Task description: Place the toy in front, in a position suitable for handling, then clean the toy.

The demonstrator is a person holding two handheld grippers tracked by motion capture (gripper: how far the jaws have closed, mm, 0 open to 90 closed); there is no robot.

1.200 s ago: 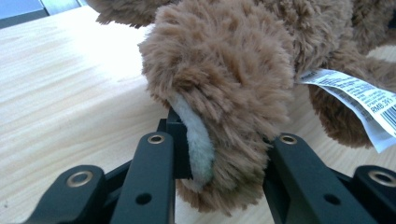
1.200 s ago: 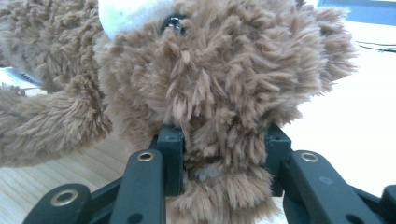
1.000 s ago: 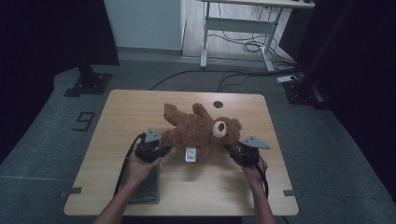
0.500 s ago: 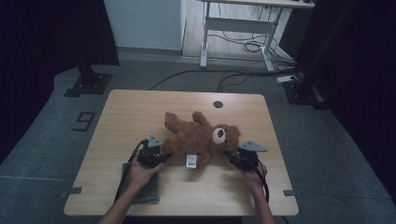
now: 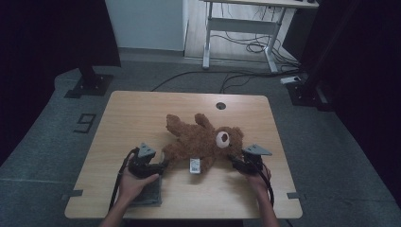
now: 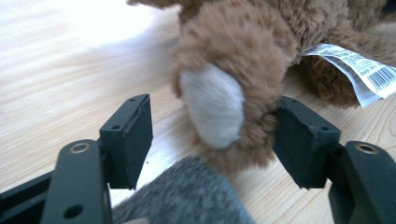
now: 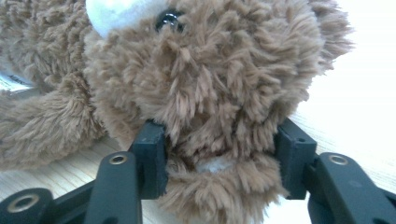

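Teddy bear (image 5: 203, 142) has slid nearer, seemingly released.

Brown plush teddy bear (image 5: 203, 139) with white muzzle and white paw pad (image 6: 212, 109); white barcode-printed tag (image 5: 194, 164); light wood-grain table (image 5: 142, 113); grey cloth (image 5: 147, 194); black jaws.
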